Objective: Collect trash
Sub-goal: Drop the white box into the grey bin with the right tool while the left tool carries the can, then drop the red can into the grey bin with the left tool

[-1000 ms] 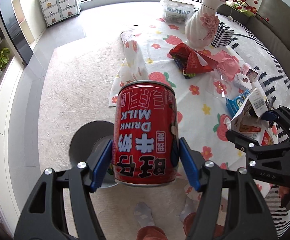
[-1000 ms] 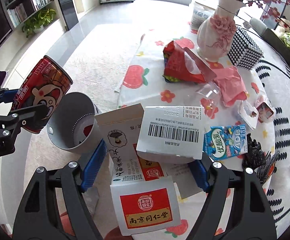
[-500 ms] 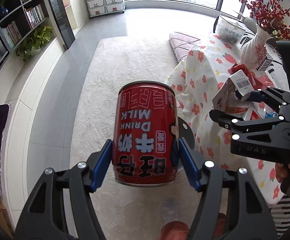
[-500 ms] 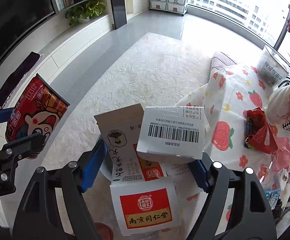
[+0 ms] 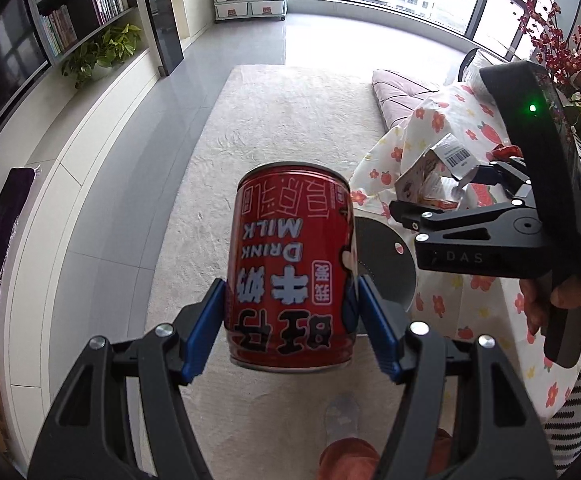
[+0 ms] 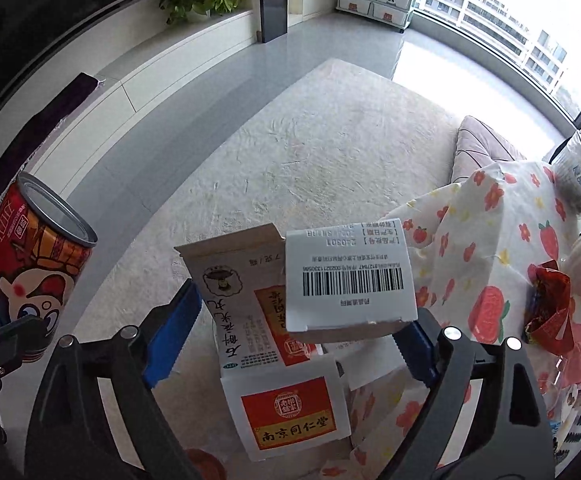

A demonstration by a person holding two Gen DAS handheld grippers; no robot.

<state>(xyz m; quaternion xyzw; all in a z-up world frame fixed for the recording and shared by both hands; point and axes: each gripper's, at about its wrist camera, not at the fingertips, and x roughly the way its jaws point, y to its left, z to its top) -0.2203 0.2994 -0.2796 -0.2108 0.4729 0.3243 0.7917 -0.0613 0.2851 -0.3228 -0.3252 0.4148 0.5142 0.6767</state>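
Right now my left claw (image 5: 290, 320) clamps the can (image 5: 290, 268) beside the bin (image 5: 386, 268); my right claw (image 6: 294, 328) has just been opening around the box (image 6: 290, 312), which could miss the bin.

- The red milk can (image 5: 290, 268), printed with white "DRINK MILK" lettering and a cartoon face, sits upside down between blue pads, held above the pale carpet.
- The opened cardboard box (image 6: 290, 320), white and tan with a red-and-gold label and a barcoded flap folded up, hangs tilted between the other pads, its left side clear of the pad there.
- The grey round bin (image 5: 382, 264) stands on the carpet beside the draped table, mostly hidden behind the can.
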